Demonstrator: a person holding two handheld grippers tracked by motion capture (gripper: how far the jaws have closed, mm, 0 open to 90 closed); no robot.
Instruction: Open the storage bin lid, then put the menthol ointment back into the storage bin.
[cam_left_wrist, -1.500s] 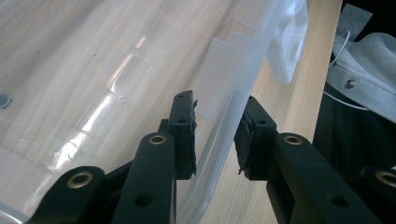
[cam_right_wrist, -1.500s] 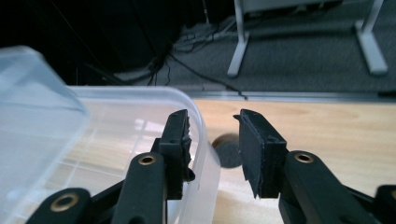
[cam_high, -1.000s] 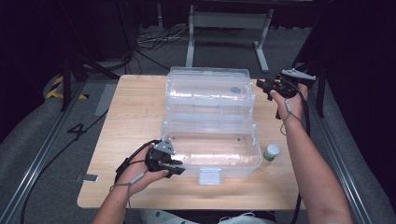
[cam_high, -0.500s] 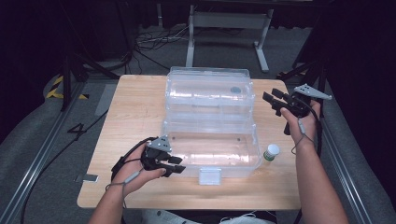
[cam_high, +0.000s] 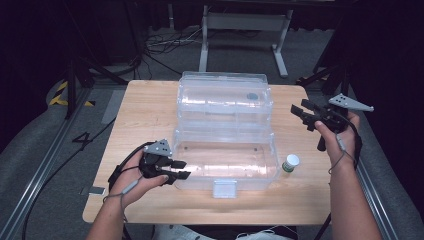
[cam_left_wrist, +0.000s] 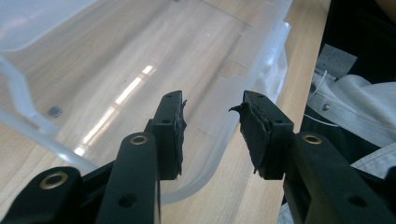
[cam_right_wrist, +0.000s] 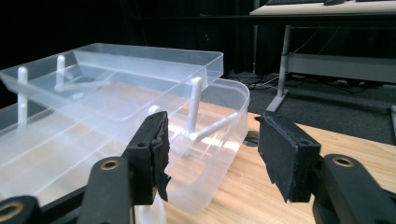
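I see a wooden table (cam_high: 145, 115) carrying an open clear plastic box (cam_high: 225, 160) at its middle, with a small white-capped bottle (cam_high: 290, 163) just right of the box.

A small white-capped bottle (cam_high: 290, 163) is seen standing on the wooden table (cam_high: 150, 117), near its right front part. A grey metal frame (cam_high: 243, 22) is set on the floor beyond the table's far edge, with cables (cam_high: 160, 42) strewn beside it. Yellow-black tape (cam_high: 65, 95) is laid on the floor left of the table.
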